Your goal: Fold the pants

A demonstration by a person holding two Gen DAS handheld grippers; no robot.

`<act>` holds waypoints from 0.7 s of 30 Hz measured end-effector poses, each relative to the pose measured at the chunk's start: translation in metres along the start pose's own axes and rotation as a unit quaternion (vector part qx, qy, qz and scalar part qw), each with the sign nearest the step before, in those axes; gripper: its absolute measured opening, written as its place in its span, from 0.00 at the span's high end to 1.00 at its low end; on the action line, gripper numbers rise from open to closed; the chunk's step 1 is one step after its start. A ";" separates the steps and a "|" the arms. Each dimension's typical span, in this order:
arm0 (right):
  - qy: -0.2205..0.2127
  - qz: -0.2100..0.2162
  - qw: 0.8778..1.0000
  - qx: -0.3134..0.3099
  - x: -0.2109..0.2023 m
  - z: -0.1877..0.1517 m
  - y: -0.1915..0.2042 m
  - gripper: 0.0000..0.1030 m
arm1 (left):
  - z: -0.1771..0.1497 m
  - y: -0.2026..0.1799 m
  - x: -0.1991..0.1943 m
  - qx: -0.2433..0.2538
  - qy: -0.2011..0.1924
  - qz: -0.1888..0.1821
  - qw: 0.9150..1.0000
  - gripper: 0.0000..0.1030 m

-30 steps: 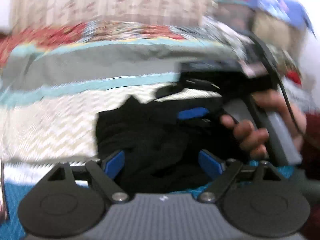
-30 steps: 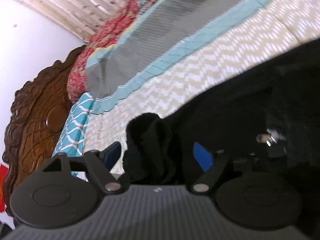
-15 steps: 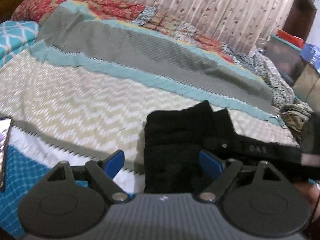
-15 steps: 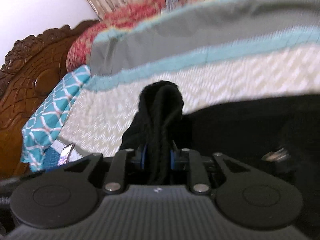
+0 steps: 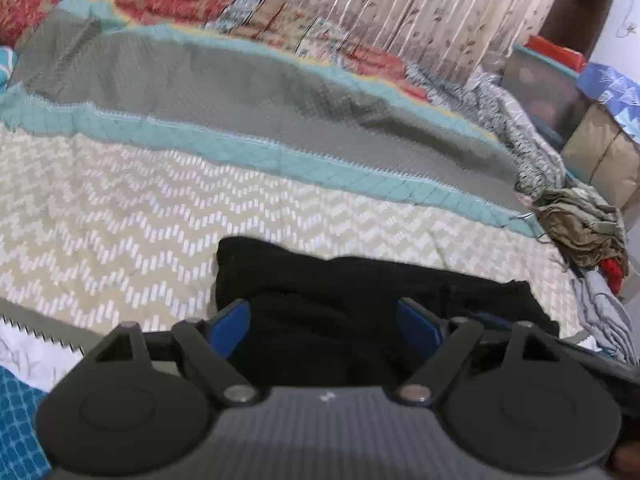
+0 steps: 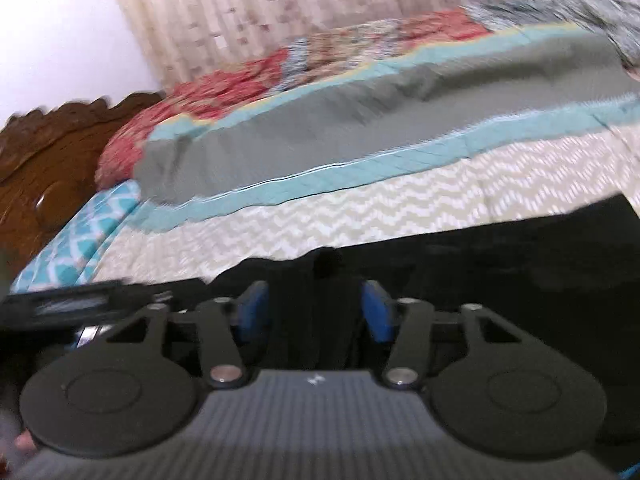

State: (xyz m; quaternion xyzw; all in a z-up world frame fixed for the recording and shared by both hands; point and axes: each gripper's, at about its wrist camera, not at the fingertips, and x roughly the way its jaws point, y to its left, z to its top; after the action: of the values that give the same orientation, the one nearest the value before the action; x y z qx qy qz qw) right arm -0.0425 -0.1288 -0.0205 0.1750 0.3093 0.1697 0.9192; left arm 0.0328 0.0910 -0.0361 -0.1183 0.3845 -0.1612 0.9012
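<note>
The black pants lie folded on the zigzag bedcover at the near edge of the bed. My left gripper hovers over their near left part; its blue pads stand wide apart, closing, with black cloth between them but not pinched. In the right wrist view the pants spread to the right. My right gripper has a raised fold of the black cloth between its jaws, which are opening; the pads stand off the cloth. This view is blurred.
A heap of olive and red clothes lies at the bed's right end, with storage boxes beyond. A carved wooden headboard and a teal patterned pillow are at the left. A curtain hangs behind the bed.
The right gripper clamped on an upright fold of the pants, then loosened, and the fold has sunk low. The left view swung away from the other gripper and hand to look along the bed.
</note>
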 end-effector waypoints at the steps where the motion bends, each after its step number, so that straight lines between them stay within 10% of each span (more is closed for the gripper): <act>1: 0.010 0.010 1.000 -0.011 0.003 -0.003 0.005 0.65 | -0.002 0.002 0.005 -0.006 0.009 0.003 1.000 0.28; 11: 0.112 0.032 0.993 -0.014 0.058 -0.037 -0.004 0.86 | -0.062 -0.009 0.044 0.132 0.016 0.133 0.982 0.28; 14: 0.106 0.028 0.993 -0.035 0.055 -0.039 0.001 0.86 | -0.053 -0.004 0.045 0.097 0.030 0.128 0.987 0.25; 21: 0.047 0.080 0.996 0.014 -0.005 -0.024 -0.026 0.54 | -0.023 -0.011 0.019 0.078 0.072 0.120 0.987 0.23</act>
State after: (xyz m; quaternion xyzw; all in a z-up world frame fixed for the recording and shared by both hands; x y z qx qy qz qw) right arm -0.0563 -0.1491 -0.0467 0.2038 0.3394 0.2466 0.8846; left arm 0.0259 0.0721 -0.0606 0.0107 0.4460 -0.0894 0.8905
